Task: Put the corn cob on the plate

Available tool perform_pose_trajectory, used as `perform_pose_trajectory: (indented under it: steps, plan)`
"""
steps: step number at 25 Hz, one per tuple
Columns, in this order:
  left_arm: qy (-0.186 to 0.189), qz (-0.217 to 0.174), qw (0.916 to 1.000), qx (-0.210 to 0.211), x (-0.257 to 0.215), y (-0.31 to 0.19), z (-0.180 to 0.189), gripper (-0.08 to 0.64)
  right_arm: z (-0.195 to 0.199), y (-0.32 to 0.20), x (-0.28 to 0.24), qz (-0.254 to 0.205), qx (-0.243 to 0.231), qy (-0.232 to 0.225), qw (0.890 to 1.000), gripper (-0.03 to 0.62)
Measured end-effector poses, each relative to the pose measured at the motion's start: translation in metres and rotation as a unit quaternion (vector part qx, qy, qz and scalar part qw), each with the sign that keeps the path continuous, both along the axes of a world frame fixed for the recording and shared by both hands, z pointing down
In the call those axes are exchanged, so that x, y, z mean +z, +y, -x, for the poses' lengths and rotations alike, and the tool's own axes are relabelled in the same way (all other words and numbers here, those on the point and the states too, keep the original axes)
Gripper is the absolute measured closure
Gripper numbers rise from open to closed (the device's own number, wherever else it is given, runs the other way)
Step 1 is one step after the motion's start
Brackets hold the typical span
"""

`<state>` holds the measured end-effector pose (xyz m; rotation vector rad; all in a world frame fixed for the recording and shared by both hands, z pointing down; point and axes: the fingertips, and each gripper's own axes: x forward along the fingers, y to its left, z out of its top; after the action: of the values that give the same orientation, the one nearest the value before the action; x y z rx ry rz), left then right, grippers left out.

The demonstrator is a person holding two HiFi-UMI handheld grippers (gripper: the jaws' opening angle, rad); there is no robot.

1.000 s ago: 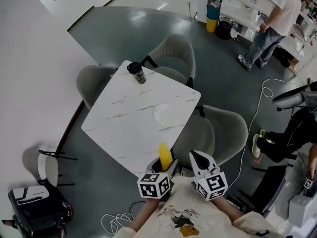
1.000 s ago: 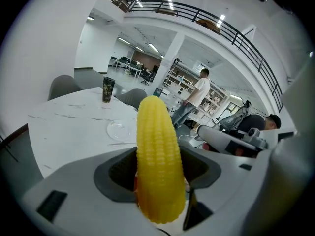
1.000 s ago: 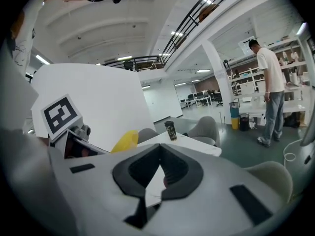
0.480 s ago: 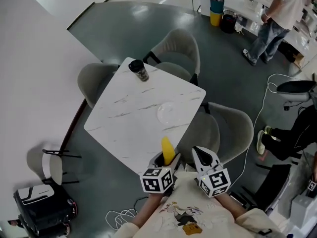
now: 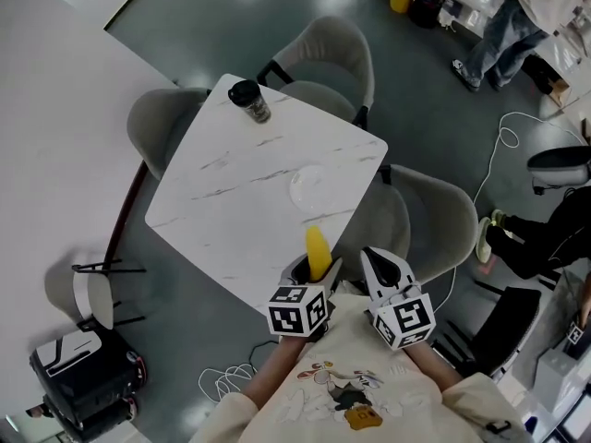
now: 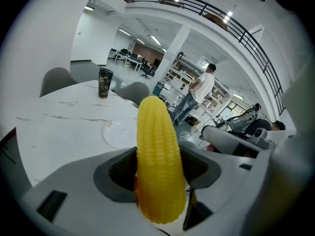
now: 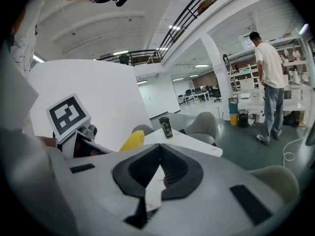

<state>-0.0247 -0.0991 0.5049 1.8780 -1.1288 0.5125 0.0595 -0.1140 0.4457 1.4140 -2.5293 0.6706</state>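
A yellow corn cob (image 5: 317, 251) stands upright in my left gripper (image 5: 310, 275), which is shut on it at the near corner of the white marble table (image 5: 240, 210). In the left gripper view the corn cob (image 6: 158, 156) fills the middle, gripped between the dark pads. The clear plate (image 5: 310, 186) lies on the table ahead of it; that plate (image 6: 119, 132) shows left of the cob. My right gripper (image 5: 380, 268) hangs beside the left one, over a chair, shut with nothing between its jaws (image 7: 158, 172).
A dark can (image 5: 249, 101) stands at the table's far corner. Grey chairs (image 5: 328, 58) ring the table. A person (image 5: 517, 17) stands at benches far right. Cables (image 5: 503, 141) lie on the floor, and a black case (image 5: 88, 372) sits at lower left.
Both grippers and the corn cob have crept slightly forward toward the table; the head view has shifted, so the table sits higher in frame.
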Motion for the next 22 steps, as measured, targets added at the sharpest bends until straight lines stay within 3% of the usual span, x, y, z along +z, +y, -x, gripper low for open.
perform_pose_trajectory:
  steps: [11,22]
  plan:
    - [-0.017,0.019,0.9996,-0.007,0.027,-0.050,0.023,0.304,0.007,-0.039,0.035,0.000,-0.016,0.059,0.998,0.589]
    - [-0.041,0.037,0.9982,-0.024,0.072,-0.071,0.039,0.304,0.029,-0.067,0.074,0.013,-0.054,0.085,0.995,0.589]
